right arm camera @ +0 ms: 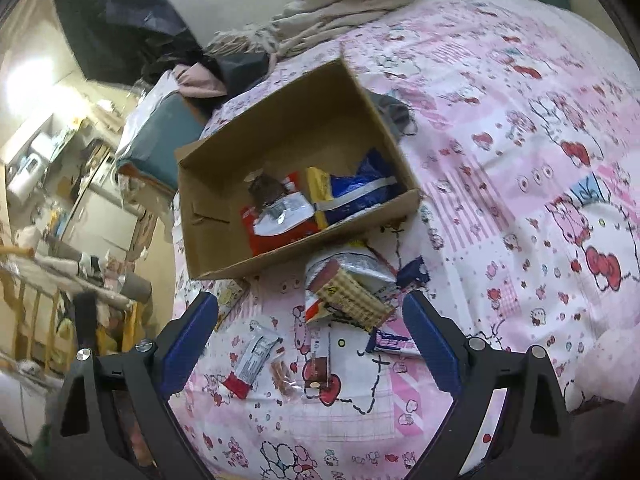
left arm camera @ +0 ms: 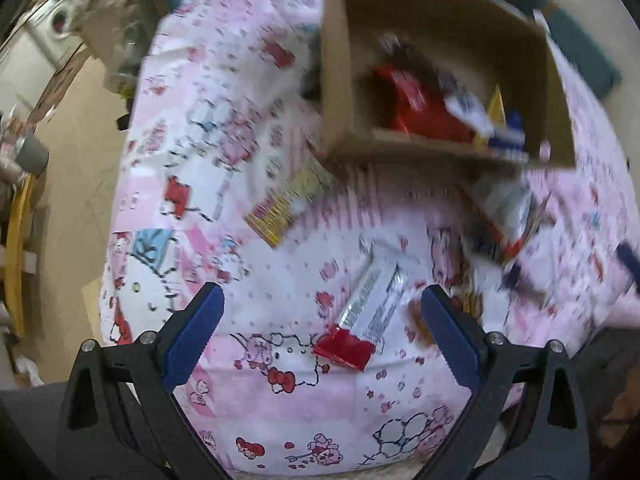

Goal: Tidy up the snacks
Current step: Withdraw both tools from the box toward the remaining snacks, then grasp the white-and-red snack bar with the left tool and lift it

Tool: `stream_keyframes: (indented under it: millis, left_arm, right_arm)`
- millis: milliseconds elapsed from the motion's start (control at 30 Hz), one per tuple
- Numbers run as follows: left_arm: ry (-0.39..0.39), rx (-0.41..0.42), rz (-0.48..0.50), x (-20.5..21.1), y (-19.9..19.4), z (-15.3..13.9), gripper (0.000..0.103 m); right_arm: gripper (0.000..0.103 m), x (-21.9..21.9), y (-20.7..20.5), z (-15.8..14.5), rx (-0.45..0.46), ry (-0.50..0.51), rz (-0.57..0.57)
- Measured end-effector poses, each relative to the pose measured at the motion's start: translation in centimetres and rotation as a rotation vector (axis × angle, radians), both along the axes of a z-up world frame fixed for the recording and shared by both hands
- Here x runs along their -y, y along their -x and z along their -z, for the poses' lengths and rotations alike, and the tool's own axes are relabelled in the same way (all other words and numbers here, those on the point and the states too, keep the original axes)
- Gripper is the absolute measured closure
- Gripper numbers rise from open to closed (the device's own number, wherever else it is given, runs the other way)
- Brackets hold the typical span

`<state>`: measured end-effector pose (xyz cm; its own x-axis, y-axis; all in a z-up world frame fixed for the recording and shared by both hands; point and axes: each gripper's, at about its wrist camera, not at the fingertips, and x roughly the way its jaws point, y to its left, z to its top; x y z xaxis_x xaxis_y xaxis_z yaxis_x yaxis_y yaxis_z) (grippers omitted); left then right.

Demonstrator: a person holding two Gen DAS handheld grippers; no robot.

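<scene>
Pink bedsheet (right arm camera: pixel 500 128); cardboard box (right arm camera: pixel 216 252) holding snacks; both tongs agape

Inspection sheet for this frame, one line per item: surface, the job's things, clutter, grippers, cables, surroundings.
Surface: bed with a pink cartoon-print sheet, wrinkled.
Job's things: open cardboard box on the sheet, already holding a red packet, a yellow packet and a blue packet. Loose on the sheet: a silver-and-red wrapper, a wafer pack lying on other packets, and a small purple bar.
Clutter: bunched blanket and dark clothes at the head of the bed.
Grippers: left gripper open, empty, over the silver-and-red wrapper; right gripper open, empty.
Cables: nothing seen.
Surroundings: crowded room floor and furniture beside the bed, blurred.
</scene>
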<state>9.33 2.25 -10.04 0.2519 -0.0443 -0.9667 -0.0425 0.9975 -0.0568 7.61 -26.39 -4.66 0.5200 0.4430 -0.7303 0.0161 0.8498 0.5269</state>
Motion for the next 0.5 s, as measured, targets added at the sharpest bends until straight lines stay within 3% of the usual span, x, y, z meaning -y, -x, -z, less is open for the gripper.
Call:
stream_keyframes:
  millis: [100,300,400,500]
  left_arm:
    - [-0.02,-0.042,0.054,1.7,-0.2,1.9,0.024]
    - [-0.03,-0.12,0.135,3.9,-0.3,4.6,0.026]
    - [-0.046,-0.147,0.159,4.7,-0.3,5.7,0.03]
    - [-0.05,-0.174,0.143,4.6,-0.3,6.7,0.05]
  right_arm:
    - [0.007,1.2,-0.2,0.5,-0.023,-0.016,0.027]
    - [0.007,3.8,-0.1,1.5,-0.08,-0.03,0.101]
    - [0.007,5.2,-0.1,2.5,-0.125,-0.086,0.148]
    - [0.007,5.9,-0.3,3.1,-0.154,-0.104,0.177]
